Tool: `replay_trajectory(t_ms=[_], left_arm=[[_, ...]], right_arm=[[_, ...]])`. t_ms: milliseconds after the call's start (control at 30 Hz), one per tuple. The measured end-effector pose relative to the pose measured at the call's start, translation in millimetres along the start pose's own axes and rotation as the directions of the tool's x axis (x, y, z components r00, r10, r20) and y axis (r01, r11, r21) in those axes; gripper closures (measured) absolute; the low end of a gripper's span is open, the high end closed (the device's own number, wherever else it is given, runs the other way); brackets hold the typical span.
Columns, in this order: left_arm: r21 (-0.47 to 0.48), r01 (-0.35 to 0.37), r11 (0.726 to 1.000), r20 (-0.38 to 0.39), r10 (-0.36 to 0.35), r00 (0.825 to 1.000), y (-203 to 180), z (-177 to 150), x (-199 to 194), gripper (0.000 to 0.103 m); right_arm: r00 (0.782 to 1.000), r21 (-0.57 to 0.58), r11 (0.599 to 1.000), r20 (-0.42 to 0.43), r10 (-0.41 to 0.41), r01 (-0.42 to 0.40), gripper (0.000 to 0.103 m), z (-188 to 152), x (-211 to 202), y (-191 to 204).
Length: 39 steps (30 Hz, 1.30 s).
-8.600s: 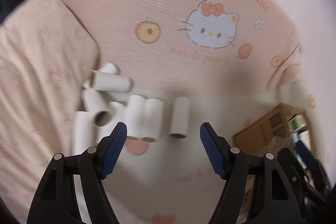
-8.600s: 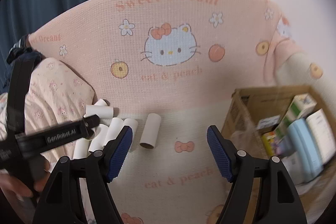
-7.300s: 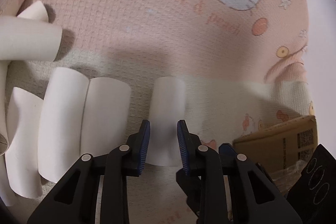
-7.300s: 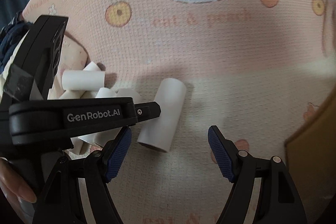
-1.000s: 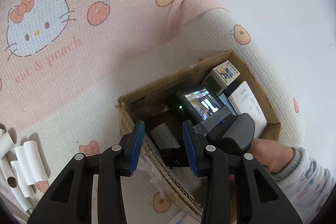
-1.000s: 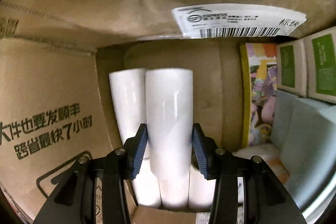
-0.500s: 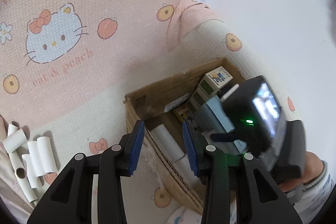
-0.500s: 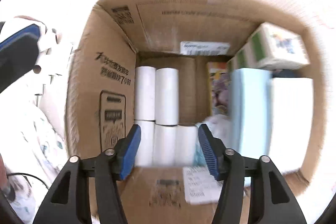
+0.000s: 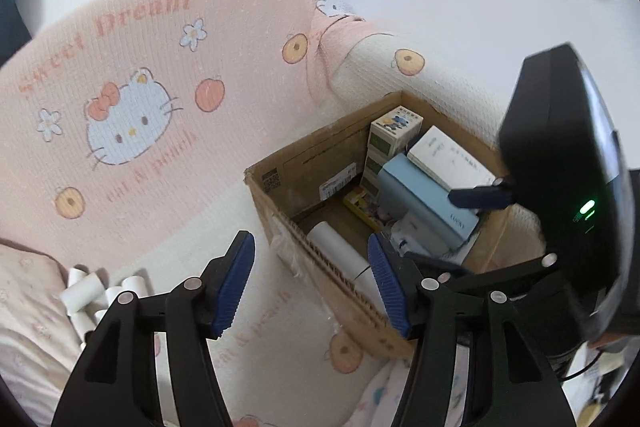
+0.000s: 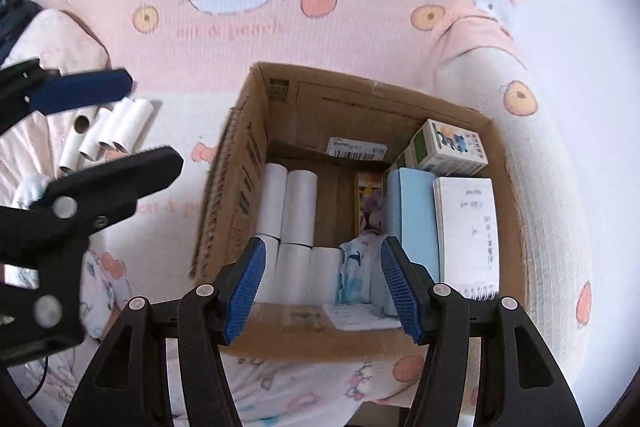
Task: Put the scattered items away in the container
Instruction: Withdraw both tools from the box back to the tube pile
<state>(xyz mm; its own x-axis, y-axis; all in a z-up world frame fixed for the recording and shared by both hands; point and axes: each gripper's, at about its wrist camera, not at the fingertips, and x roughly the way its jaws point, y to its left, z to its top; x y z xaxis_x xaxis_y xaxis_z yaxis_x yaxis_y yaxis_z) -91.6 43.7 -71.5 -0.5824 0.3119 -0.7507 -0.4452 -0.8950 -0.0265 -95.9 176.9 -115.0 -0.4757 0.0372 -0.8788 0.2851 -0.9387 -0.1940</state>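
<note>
Both of your grippers are up over the cardboard box point(image 10: 248, 163), and neither one is carrying anything!

Your right gripper point(image 10: 322, 285) sits spread wide above the box, pads clear of everything. Below it, five white paper tubes point(image 10: 298, 207) lie packed against the box's left wall, beside a light blue box point(image 10: 412, 215) and a notepad point(image 10: 466, 227). Your left gripper point(image 9: 310, 283) is opening right now with nothing between its jaws, hanging over the box's near-left edge. More loose tubes point(image 10: 116, 131) wait on the Hello Kitty bedsheet point(image 10: 360, 27), well left of the box by a pillow point(image 9: 24, 307), maybe five or six.
</note>
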Motion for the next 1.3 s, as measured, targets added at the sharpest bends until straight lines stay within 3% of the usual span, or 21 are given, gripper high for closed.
replay_trajectory(t_ms=[100,167,233,367,500,667,833,967,1100,1300], left_arm=[[-0.035,0.024,0.999,-0.004,-0.024,1.0,3.3,-17.2,-2.7,0.04],[-0.066,-0.008,0.998,0.003,0.009,1.0,5.9,-30.5,-5.5,0.04],[-0.08,-0.043,0.996,0.017,0.044,0.999,8.1,-44.1,-10.2,0.04],[-0.072,-0.023,0.997,-0.002,0.022,1.0,12.2,-66.8,-13.8,0.04],[-0.093,-0.062,0.994,-0.001,0.062,0.998,20.8,-89.5,-16.8,0.04],[-0.184,-0.062,0.981,0.01,0.065,0.998,47.0,-121.9,-19.2,0.04],[-0.275,-0.126,0.953,-0.006,0.129,0.992,87.4,-152.0,-12.7,0.04],[-0.421,-0.142,0.896,-0.048,0.134,0.99,134.2,-183.2,-4.7,0.04],[-0.589,-0.176,0.788,-0.081,0.159,0.984,187.6,-213.6,-4.7,0.04],[-0.726,-0.18,0.664,-0.056,0.203,0.977,252.2,-234.6,-18.4,0.04]], right_arm=[[0.996,-0.019,0.998,0.071,-0.054,0.055,0.046,-13.6,-18.0,8.0],[0.985,-0.05,0.991,0.128,-0.116,0.123,0.046,-24.6,-21.0,19.1],[0.963,-0.093,0.974,0.196,-0.185,0.206,0.046,-34.9,-25.4,34.3],[0.922,-0.173,0.938,0.303,-0.241,0.302,0.045,-54.4,-34.6,67.7],[0.933,-0.213,0.936,0.289,-0.213,0.28,0.045,-64.3,-33.4,90.5],[0.934,-0.179,0.95,0.298,-0.197,0.257,0.041,-66.7,-32.2,107.3],[0.949,-0.144,0.971,0.28,-0.143,0.189,0.041,-62.6,-22.9,126.5],[0.943,-0.161,0.965,0.297,-0.152,0.207,0.04,-56.6,-14.2,150.7],[0.96,-0.172,0.98,0.276,-0.054,0.105,0.04,-43.4,2.7,174.6],[0.964,-0.194,0.98,0.265,0.021,0.032,0.04,-15.1,29.4,214.0]])
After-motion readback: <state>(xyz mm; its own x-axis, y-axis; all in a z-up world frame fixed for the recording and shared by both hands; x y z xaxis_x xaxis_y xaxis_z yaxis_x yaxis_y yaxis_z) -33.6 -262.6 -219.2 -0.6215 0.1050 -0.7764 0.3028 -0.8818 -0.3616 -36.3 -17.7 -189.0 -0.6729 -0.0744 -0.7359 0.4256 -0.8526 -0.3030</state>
